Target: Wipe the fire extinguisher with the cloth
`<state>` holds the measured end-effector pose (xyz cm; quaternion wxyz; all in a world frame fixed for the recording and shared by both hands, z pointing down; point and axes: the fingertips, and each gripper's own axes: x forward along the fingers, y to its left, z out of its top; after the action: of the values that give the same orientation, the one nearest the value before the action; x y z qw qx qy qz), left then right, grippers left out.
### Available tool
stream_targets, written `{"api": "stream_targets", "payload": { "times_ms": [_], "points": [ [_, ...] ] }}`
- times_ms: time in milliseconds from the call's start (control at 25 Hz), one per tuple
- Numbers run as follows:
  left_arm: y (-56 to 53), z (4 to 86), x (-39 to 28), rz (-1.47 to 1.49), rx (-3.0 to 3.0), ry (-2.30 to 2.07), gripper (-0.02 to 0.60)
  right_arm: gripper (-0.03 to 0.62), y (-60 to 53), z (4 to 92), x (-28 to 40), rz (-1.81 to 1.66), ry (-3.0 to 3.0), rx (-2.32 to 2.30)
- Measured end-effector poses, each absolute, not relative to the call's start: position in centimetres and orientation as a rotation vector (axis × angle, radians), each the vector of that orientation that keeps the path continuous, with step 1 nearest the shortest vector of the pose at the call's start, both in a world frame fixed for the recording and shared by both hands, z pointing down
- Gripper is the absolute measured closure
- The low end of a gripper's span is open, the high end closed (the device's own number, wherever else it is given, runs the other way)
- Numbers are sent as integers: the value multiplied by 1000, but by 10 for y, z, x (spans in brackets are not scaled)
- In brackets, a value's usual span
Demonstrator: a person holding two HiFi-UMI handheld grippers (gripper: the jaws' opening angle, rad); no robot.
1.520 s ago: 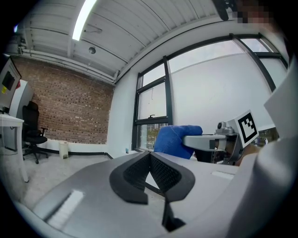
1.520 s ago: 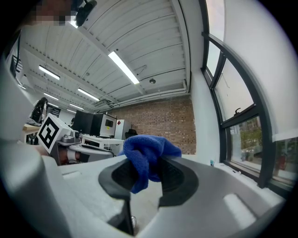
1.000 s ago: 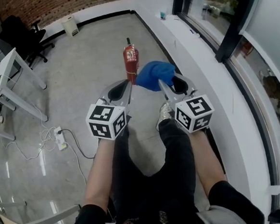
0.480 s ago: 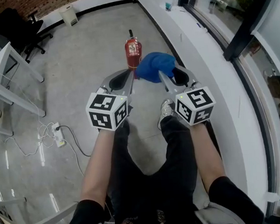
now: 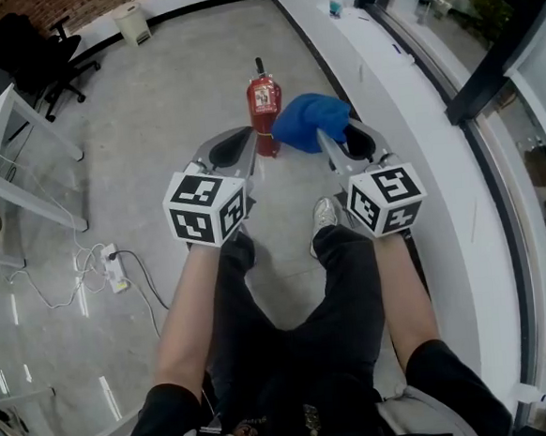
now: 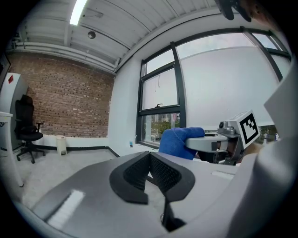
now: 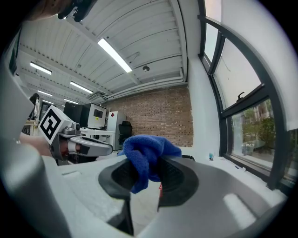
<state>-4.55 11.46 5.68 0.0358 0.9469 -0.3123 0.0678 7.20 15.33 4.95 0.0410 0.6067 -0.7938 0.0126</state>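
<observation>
No text, brand name or number can be read in any view. The fire extinguisher (image 5: pixel 264 110) carries a pale label (image 5: pixel 263 95) on its red body, but the print on it is too small to make out. The left marker cube (image 5: pixel 206 208) and the right marker cube (image 5: pixel 385 197) bear black-and-white square patterns only, with no letters or digits. In the left gripper view, the white cabinet (image 6: pixel 8 100) by the brick wall carries a small red diamond sign (image 6: pixel 10 79); no characters on it can be made out.
</observation>
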Motion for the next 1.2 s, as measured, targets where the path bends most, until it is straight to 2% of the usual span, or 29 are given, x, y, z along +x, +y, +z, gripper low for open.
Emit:
{"api": "stream_targets", "payload": {
  "times_ms": [840,1200],
  "points": [
    [-48,116,11,383,2902,-860,575,487,-9,109,130,110,-2319,1830],
    [-126,188,7,491,2845,-831,575,487,-98,186,111,169,-2222,1702]
  ]
}}
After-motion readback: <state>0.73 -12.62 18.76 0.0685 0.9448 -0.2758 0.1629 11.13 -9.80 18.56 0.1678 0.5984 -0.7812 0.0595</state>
